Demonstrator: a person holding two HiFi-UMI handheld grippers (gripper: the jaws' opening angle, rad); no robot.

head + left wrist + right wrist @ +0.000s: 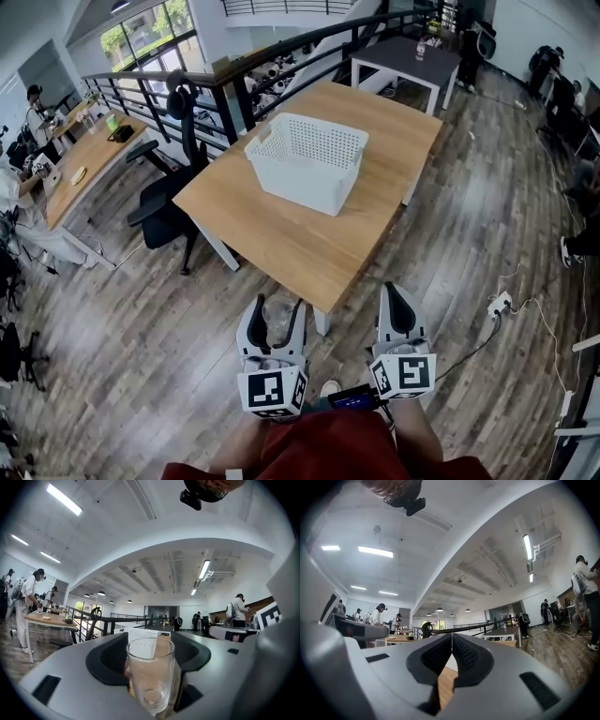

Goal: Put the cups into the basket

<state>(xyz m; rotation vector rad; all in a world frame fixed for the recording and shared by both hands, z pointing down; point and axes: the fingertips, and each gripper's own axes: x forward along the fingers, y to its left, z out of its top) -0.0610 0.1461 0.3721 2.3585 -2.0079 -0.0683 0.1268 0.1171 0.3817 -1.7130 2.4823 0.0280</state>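
A clear empty glass cup stands upright between the jaws of my left gripper, which is shut on it. In the head view the same cup shows in the left gripper, held in the air just short of the table's near corner. The white perforated basket sits on the wooden table, well ahead of both grippers, and looks empty from here. My right gripper is shut with nothing in it; its jaws meet tip to tip.
A black office chair stands at the table's left side. A black railing runs behind the table, with a grey table beyond. Cables and a power strip lie on the wood floor at right. People stand at desks on the left.
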